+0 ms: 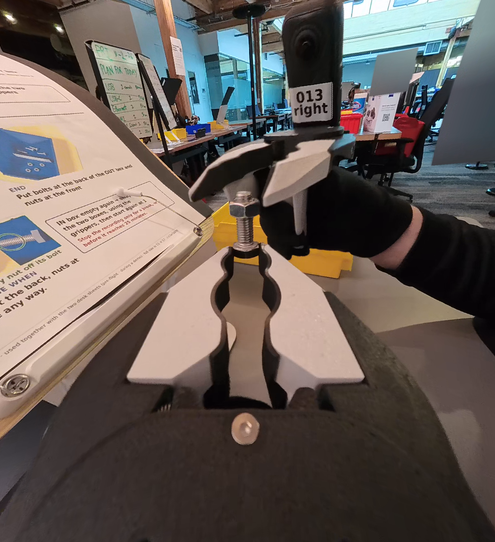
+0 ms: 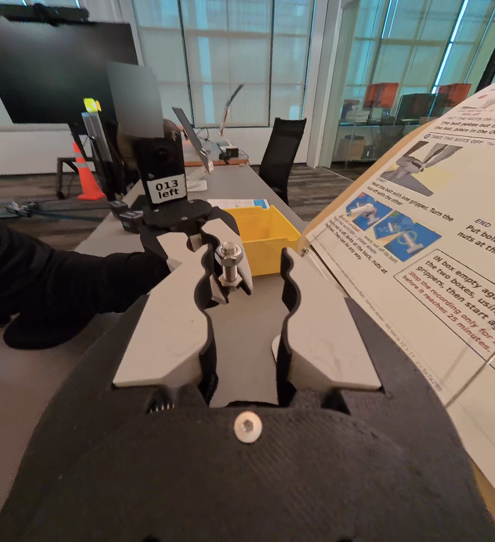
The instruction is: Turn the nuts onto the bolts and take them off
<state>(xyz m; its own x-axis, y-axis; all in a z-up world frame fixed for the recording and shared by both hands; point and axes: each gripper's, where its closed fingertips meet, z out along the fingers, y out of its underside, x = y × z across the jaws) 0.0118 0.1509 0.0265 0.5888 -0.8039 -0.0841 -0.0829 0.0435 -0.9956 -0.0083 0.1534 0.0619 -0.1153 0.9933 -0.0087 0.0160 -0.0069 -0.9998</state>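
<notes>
The yellow bin (image 2: 265,234) behind the clamped bolt (image 2: 230,271) shows nothing inside.

Bolt (image 1: 243,231) head hidden between claw tips.

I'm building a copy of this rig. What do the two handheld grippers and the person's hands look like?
Both the left gripper and the right gripper have a black, rough printed body, pale grey wedge fingers with wavy black inner pads, a silver screw at the base, and a black camera post bearing a white label. The hands wear black gloves and black sleeves.
</notes>
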